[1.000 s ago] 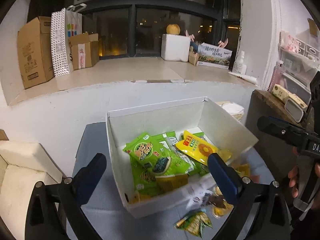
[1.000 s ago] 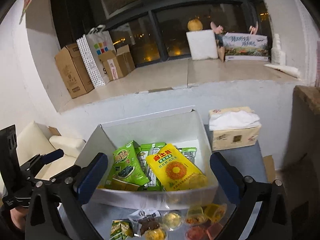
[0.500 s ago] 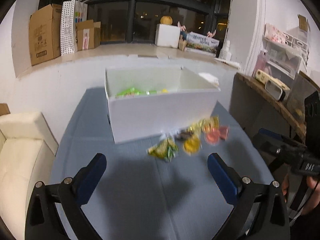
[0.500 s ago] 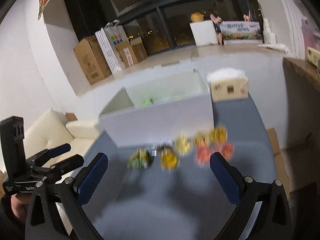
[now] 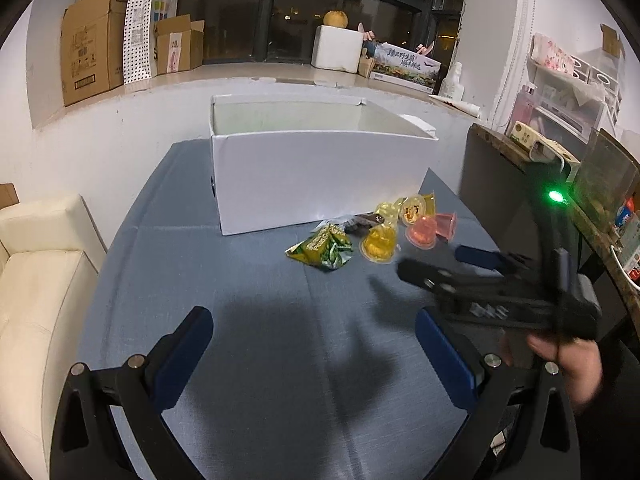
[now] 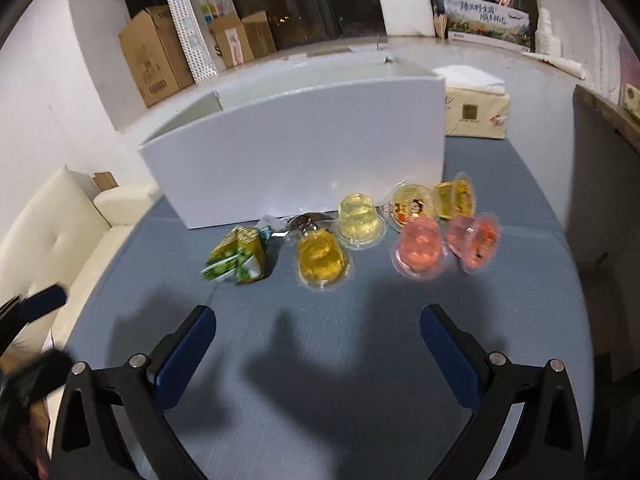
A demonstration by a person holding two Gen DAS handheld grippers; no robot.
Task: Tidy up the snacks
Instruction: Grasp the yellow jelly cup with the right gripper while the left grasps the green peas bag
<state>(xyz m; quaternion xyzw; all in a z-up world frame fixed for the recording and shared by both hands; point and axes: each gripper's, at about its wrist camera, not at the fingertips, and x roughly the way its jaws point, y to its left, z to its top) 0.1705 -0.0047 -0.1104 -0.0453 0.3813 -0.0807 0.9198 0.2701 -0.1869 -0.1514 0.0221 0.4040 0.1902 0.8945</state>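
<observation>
Both grippers' fingers spread, holding nothing; jelly cups (image 6: 322,262) before white box (image 6: 296,164).

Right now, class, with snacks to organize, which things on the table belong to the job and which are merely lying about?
Belongs to the job:
white cardboard box
green foil snack packet
yellow jelly cups
pink jelly cups
dark wrapped sweet

Lying about:
beige tissue pack
brown cardboard cartons
dotted paper bag
</observation>
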